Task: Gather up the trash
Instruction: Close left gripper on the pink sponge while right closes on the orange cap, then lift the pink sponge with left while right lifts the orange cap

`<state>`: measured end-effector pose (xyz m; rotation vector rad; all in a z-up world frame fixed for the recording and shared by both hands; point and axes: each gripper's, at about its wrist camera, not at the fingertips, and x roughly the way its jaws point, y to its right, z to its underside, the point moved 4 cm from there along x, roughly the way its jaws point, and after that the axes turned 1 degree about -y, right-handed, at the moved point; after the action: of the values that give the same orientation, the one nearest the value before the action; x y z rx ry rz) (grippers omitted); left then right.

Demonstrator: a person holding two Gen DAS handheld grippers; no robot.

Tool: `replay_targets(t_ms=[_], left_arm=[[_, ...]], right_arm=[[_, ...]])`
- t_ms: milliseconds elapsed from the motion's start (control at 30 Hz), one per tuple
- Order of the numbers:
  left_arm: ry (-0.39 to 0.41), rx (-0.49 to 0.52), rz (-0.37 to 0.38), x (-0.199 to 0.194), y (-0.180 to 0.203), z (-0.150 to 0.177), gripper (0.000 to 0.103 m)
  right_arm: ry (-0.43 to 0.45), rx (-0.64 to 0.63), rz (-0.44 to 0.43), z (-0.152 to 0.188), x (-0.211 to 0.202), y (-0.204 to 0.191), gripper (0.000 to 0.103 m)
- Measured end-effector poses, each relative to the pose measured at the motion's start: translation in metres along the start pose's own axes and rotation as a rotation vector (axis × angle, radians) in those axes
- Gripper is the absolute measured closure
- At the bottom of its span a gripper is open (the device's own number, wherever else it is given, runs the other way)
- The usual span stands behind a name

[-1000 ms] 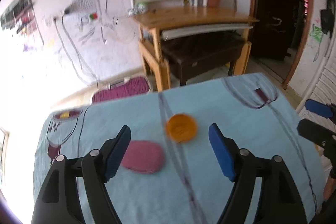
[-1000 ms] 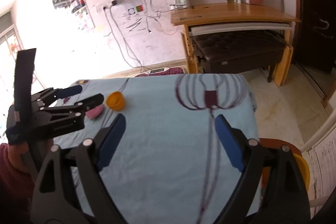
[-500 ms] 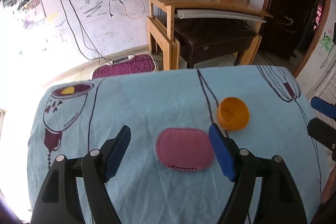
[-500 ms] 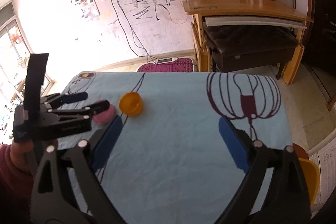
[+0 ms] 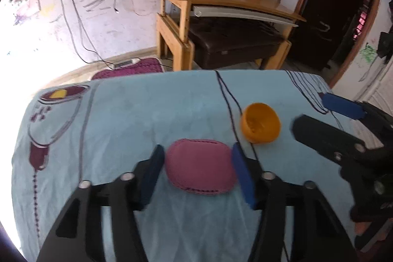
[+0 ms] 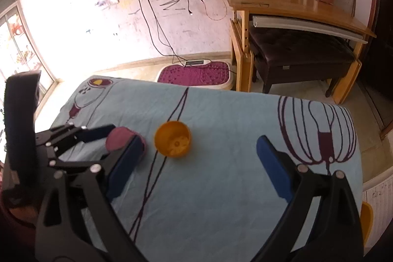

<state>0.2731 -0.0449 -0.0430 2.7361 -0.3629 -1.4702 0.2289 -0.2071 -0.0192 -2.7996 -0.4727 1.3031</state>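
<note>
pink pad (image 5: 200, 167): left gripper (image 5: 196, 173) pads bracket it, contact unclear, not lifted
orange cup (image 6: 172, 139): untouched; right gripper (image 6: 199, 166) spread wide
collected: nothing yet

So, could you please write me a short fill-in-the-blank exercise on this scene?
1. The left claw has its pads on either side of the ____ pouch.
2. The orange cup lies tipped on its ____.
3. The right claw is ____ and holds nothing.
4. The tablecloth is light ____.

Missing words: pink; side; open; blue
</note>
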Motion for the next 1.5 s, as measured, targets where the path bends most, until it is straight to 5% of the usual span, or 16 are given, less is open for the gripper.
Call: replay_targets(t_ms=[133, 267, 667, 900, 1500], left_arm=[[0.0, -0.017, 0.026, -0.001, -0.003, 0.002, 0.086], [0.031, -0.058, 0.04, -0.015, -0.01, 0.003, 0.092], [0.079, -0.101, -0.033, -0.041, -0.051, 0.015, 0.093], [0.01, -0.205, 0.09, -0.027, -0.068, 0.014, 0.093], [-0.016, -0.108, 0.078, -0.013, -0.032, 0.011, 0.091]], right_arm=[[-0.009, 0.032, -0.011, -0.004, 0.008, 0.003, 0.013], [-0.025, 0.033, -0.007, -0.004, 0.016, -0.001, 0.013], [-0.096, -0.006, 0.012, -0.003, 0.051, -0.021, 0.013], [-0.093, -0.021, 0.06, -0.003, 0.056, -0.021, 0.062], [-0.011, 0.067, -0.006, 0.002, 0.028, 0.005, 0.063]])
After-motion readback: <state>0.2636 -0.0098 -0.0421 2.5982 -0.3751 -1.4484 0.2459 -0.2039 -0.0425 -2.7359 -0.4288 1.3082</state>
